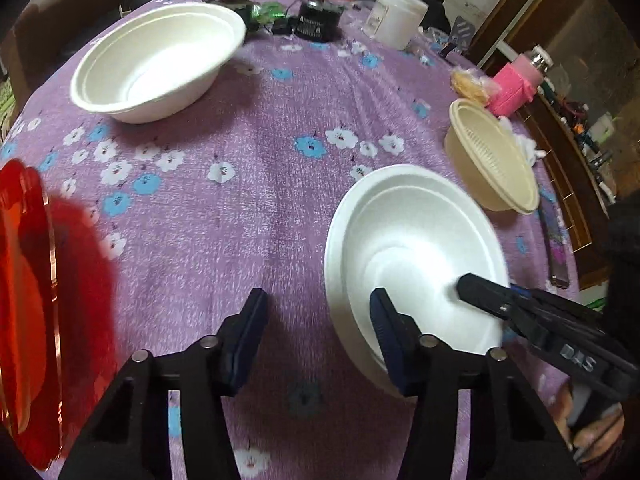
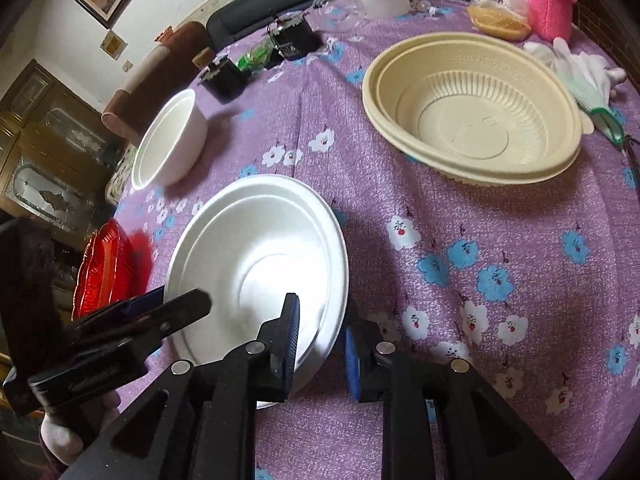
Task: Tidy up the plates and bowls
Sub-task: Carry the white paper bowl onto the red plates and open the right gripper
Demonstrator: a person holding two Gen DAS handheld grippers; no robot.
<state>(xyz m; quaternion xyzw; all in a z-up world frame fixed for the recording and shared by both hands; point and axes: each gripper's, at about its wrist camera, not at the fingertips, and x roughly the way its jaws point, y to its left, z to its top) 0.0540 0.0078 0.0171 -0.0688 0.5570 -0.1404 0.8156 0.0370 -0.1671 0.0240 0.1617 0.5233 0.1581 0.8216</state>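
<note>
Both grippers point steeply down at the white foam plate (image 2: 260, 264) on the purple cloth (image 1: 248, 216). The right gripper (image 2: 322, 344) straddles its near rim, jaws a little apart, not pinching. The left gripper (image 1: 320, 336) stands half open, one finger over the plate, holding nothing. The red plate (image 1: 20, 304) is cut off.

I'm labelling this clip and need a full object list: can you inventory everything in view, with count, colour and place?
Foam plate: one, white, near edge, between both grippers.
Deep bowl: one, white, far left.
Ribbed bowl: one, cream, right side.
Glass plate: one, red, left edge.
Tub: one, white, far edge.
Knitted bottle cover: one, pink, far right.
Glove: one, white, beside ribbed bowl.
Tablecloth: one, purple floral, covering the table.
Left gripper: black with blue pads, its right finger over the foam plate's rim.
Right gripper: black with blue pads, straddling the foam plate's rim, pads not visibly pressing.
</note>
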